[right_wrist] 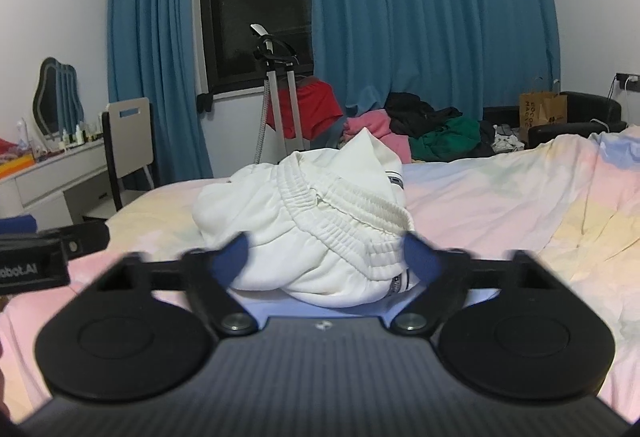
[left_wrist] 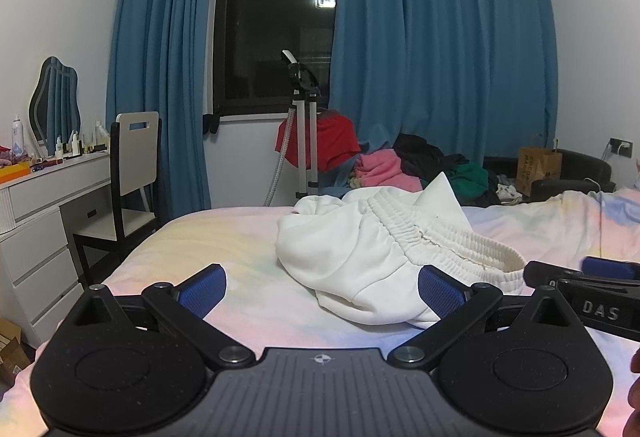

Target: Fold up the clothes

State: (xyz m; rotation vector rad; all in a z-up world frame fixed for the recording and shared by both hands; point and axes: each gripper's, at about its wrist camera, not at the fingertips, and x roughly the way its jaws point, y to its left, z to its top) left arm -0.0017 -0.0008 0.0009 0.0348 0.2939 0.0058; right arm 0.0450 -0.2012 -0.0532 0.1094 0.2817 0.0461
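A crumpled white garment with a ribbed elastic waistband (left_wrist: 372,249) lies in a heap on the pastel bedsheet (left_wrist: 224,241). It also shows in the right wrist view (right_wrist: 308,225), just ahead of my right gripper. My left gripper (left_wrist: 322,291) is open and empty, low over the sheet, its right pad close to the heap's near edge. My right gripper (right_wrist: 326,259) is open and empty, its fingers either side of the heap's near end. The right gripper also shows at the right edge of the left wrist view (left_wrist: 592,293). The left gripper shows at the left of the right wrist view (right_wrist: 36,257).
A pile of pink, black and green clothes (left_wrist: 424,165) lies beyond the bed's far edge, next to a red garment on a stand (left_wrist: 316,145). A white dresser (left_wrist: 44,205) and a chair (left_wrist: 132,173) stand at the left. A paper bag (left_wrist: 538,169) is at the right.
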